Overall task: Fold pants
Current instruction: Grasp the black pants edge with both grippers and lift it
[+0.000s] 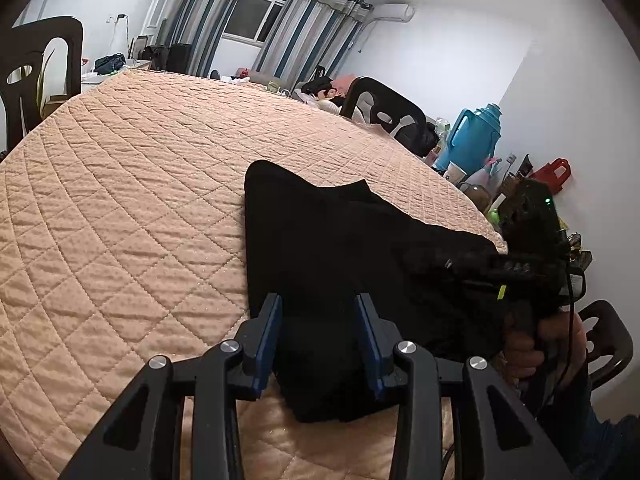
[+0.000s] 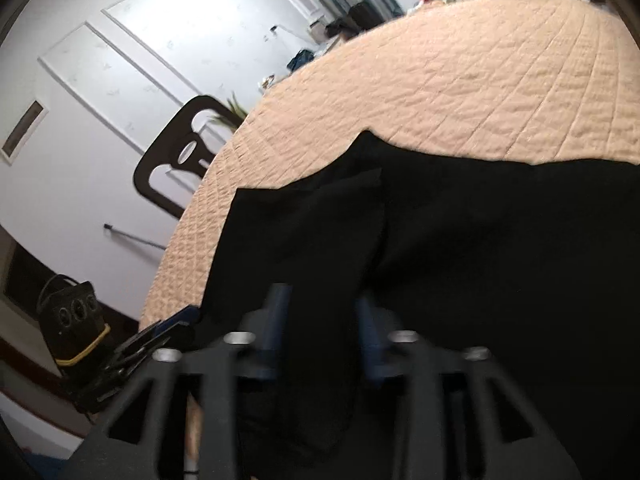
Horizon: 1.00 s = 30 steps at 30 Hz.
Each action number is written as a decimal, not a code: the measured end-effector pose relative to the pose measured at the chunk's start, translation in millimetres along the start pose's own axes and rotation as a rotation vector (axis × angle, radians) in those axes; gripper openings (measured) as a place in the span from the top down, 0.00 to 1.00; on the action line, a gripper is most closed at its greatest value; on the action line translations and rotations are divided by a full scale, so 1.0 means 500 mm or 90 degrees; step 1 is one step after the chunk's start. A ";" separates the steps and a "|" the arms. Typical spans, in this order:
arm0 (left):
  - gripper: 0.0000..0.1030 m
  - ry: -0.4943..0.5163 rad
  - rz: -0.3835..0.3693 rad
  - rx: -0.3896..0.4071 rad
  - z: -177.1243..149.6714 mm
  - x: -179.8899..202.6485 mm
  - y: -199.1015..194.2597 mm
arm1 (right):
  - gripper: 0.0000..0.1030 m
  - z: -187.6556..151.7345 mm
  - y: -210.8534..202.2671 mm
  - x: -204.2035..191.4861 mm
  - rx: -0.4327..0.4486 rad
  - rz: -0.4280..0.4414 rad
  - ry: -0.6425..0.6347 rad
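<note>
Lying near the front right edge of the quilted peach bed cover [image 1: 120, 184], the black pants [image 1: 320, 240] were seen bunched into soft, overlapping layers. Between the blue pads of the left gripper [image 1: 319, 336] a fold of the cloth was held, the jaws part-way closed on it. To its right, the right gripper [image 2: 322, 332] was likewise seen with a hanging fold of the same cloth between its pads (that view was blurred, so the firmness of the pinch could not be told). The garment was judged light, limp and non-fragile, likely to sag and slide between layers when lifted. A hold at an edge or corner, through all layers at once, was judged best.
</note>
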State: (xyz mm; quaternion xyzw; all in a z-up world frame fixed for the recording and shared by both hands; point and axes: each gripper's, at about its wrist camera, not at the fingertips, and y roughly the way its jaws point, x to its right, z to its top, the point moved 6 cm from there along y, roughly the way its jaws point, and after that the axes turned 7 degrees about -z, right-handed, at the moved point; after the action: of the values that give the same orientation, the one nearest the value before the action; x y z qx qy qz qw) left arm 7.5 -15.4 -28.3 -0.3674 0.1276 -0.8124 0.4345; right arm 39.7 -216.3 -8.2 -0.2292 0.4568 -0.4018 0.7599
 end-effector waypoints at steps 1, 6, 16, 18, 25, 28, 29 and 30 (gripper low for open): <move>0.61 0.000 0.000 -0.001 -0.001 0.000 0.001 | 0.97 -0.007 0.007 -0.002 -0.008 0.002 0.000; 0.61 0.014 -0.007 -0.006 -0.009 0.007 -0.005 | 0.97 -0.012 -0.044 -0.008 0.054 0.027 -0.004; 0.61 0.046 -0.023 -0.033 -0.029 0.032 -0.001 | 0.97 -0.010 -0.051 0.030 0.079 -0.028 0.026; 0.61 0.039 -0.033 -0.039 -0.031 0.032 -0.001 | 0.97 -0.011 -0.041 0.037 0.071 -0.040 0.031; 0.60 0.032 -0.031 -0.038 -0.002 0.025 -0.011 | 0.97 -0.021 -0.049 0.049 0.064 -0.040 0.040; 0.60 0.059 -0.001 -0.026 0.043 0.027 0.007 | 0.96 -0.018 -0.057 0.059 0.069 -0.037 0.052; 0.60 0.066 0.009 -0.022 0.062 0.025 0.021 | 0.95 -0.013 -0.068 0.063 0.083 -0.057 0.048; 0.60 0.066 0.024 -0.025 0.078 0.019 0.038 | 0.95 -0.006 -0.076 0.062 0.099 -0.080 0.039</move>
State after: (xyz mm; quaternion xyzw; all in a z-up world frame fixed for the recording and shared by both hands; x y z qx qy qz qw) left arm 43.2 -29.8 -6.3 -0.3305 0.1726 -0.8196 0.4350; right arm 29.9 -263.6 1.7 -0.1853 0.4320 -0.4897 0.7343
